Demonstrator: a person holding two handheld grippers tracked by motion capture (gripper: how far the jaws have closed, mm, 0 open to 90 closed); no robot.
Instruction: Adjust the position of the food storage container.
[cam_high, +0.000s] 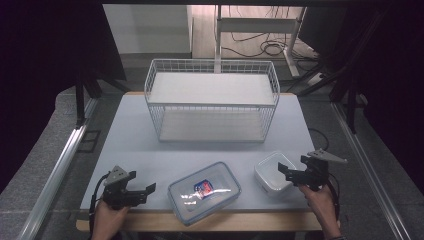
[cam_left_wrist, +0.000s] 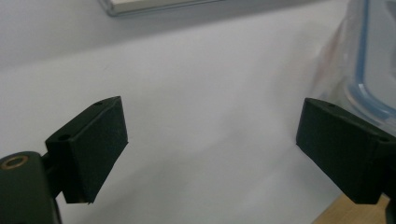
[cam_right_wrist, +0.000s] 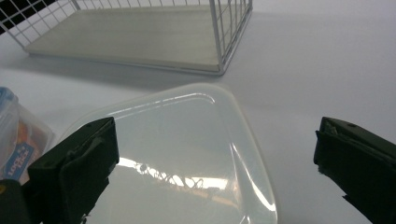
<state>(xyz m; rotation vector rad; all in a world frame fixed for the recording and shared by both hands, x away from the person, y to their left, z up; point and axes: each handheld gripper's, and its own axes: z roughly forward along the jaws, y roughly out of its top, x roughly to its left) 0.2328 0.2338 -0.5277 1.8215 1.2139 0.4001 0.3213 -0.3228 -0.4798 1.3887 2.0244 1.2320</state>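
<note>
The small white translucent plastic container with a smooth lid (cam_high: 271, 173) sits near the right front corner of the surface (cam_high: 135, 145), just ahead of the right hand-held gripper (cam_high: 286, 171), whose jaws stand released. Expect it to be light, rigid and slippery; grip across its side walls, below the lid rim. The left hand-held gripper (cam_high: 145, 189) is also released, holding nothing, beside the larger clear blue-sealed rectangular container (cam_high: 204, 192). The right gripper view resolves the glossy lid (cam_right_wrist: 187, 154); the high view shows the white wire basket (cam_high: 212, 100) whole.

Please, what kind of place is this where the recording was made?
Probably a lab or test workshop, not a home: a plain white table with a wire basket inside a dark frame, loose cables on the floor behind, and a desk leg.
</note>
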